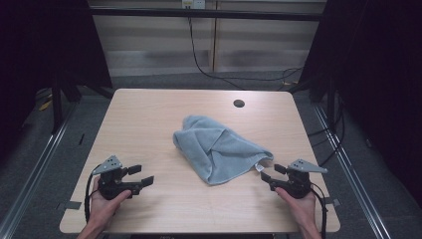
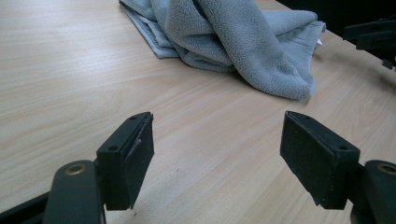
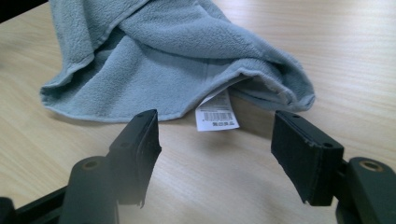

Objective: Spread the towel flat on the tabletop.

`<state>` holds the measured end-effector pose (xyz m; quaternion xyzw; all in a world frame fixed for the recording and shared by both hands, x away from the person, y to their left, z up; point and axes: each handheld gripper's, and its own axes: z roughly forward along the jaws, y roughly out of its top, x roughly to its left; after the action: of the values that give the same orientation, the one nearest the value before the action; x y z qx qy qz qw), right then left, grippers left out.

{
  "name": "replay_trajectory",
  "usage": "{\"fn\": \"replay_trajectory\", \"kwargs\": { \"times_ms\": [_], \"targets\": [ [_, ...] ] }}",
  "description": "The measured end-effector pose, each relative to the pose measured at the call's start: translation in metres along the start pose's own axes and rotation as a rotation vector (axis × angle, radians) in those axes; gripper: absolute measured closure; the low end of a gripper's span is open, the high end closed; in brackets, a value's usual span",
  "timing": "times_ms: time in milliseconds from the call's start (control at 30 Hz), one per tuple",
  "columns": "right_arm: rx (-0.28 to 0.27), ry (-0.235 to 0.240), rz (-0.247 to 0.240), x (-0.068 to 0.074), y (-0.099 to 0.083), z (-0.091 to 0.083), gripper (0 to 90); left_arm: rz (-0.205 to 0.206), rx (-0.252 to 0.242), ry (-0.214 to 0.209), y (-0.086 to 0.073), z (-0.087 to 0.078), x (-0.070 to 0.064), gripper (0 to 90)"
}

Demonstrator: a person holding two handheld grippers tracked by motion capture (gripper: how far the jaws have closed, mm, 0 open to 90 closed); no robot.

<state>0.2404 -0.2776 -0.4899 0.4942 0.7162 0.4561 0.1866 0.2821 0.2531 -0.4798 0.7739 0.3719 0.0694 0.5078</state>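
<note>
The grey-blue towel lies in a crumpled heap on the wooden table, nearer the far edge than you are, just this side of the small round hole. Use the towel as your marker for everything.

Your right gripper sits very close to the towel's near right corner, with its jaws spread wide and nothing between them. In the right gripper view the white tag with the bar code pokes out from under the towel's edge, straight ahead and between the jaws. That tag shows you where a real corner is, so aim there.

Your left gripper is well apart from the towel, off its near left side. Its jaws are spread wide too and hold nothing.

The step now looks like getting a first hold on the towel so you can open it out flat. Here is how to do it well:

- Slide the right gripper low along the table until one jaw goes under the edge by the tag and the other goes over it.
- Pinch only one layer. The towel is folded over itself there, so grabbing a thick bunch would keep it crumpled.
- Bring the left gripper in to the towel's near left edge before you lift.
- Lift gently. The cloth is soft and floppy and will sag.
</note>
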Motion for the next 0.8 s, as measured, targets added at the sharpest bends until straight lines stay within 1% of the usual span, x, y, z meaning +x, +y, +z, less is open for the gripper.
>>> {"fn": "replay_trajectory", "kwargs": {
  "times_ms": [33,133,200,233,267,300,333,367,400,433,467,500,533,567,633,667,700,733,767,800],
  "targets": [
    [0.007,0.005,-0.001,0.0,0.0,0.0,32.7,0.005,0.006,-0.001,0.0,0.0,0.0,25.9],
    [0.003,0.018,-0.003,0.001,0.002,-0.001,34.2,0.011,0.013,0.005,0.0,0.001,0.0,26.0],
    [0.01,0.016,-0.024,0.002,0.005,-0.002,33.1,0.011,0.009,0.024,-0.001,0.0,-0.001,28.3],
    [0.019,0.017,-0.039,0.003,0.005,-0.001,32.9,0.007,0.007,0.02,0.0,0.0,0.0,28.3],
    [0.02,0.028,-0.034,0.004,0.006,-0.001,32.9,0.005,0.004,0.018,0.0,0.0,0.0,28.9],
    [0.027,0.036,-0.046,0.007,0.009,0.0,32.9,0.003,0.005,0.015,0.0,0.001,0.0,31.6],
    [0.027,0.036,-0.046,0.007,0.009,0.0,32.9,0.002,0.003,0.01,0.0,0.001,0.0,31.6],
    [0.031,0.042,-0.057,0.009,0.011,0.0,33.0,0.0,0.003,-0.012,0.0,0.003,0.0,33.6],
    [0.03,0.053,-0.063,0.01,0.014,0.0,32.9,0.006,0.011,-0.027,0.001,0.004,-0.001,38.8],
    [0.031,0.065,-0.065,0.011,0.016,0.001,32.9,0.016,0.025,-0.024,0.002,0.006,-0.003,39.6],
    [0.033,0.066,-0.075,0.013,0.019,0.003,32.9,0.021,0.04,-0.023,0.005,0.009,-0.005,39.2],
    [0.037,0.067,-0.086,0.014,0.023,0.005,32.8,0.021,0.04,-0.03,0.007,0.01,-0.005,39.0],
    [0.036,0.074,-0.086,0.015,0.025,0.007,32.0,0.02,0.034,-0.043,0.011,0.012,-0.007,39.0],
    [0.039,0.077,-0.085,0.016,0.029,0.01,30.7,0.02,0.026,-0.045,0.015,0.013,-0.008,39.0],
    [0.052,0.088,-0.104,0.018,0.038,0.017,29.9,0.024,0.017,-0.054,0.025,0.017,-0.01,38.8],
    [0.055,0.093,-0.109,0.018,0.045,0.022,29.6,0.023,0.014,-0.051,0.028,0.02,-0.01,38.2],
    [0.055,0.094,-0.113,0.018,0.049,0.025,28.6,0.029,0.012,-0.054,0.033,0.023,-0.01,38.2],
    [0.052,0.102,-0.12,0.017,0.055,0.029,28.4,0.024,0.005,-0.059,0.037,0.028,-0.01,38.2],
    [0.05,0.109,-0.118,0.016,0.06,0.033,28.0,0.033,0.003,-0.062,0.041,0.032,-0.01,40.8],
    [0.048,0.127,-0.115,0.014,0.066,0.038,26.8,0.04,-0.007,-0.065,0.044,0.036,-0.01,40.8]
  ]
}}
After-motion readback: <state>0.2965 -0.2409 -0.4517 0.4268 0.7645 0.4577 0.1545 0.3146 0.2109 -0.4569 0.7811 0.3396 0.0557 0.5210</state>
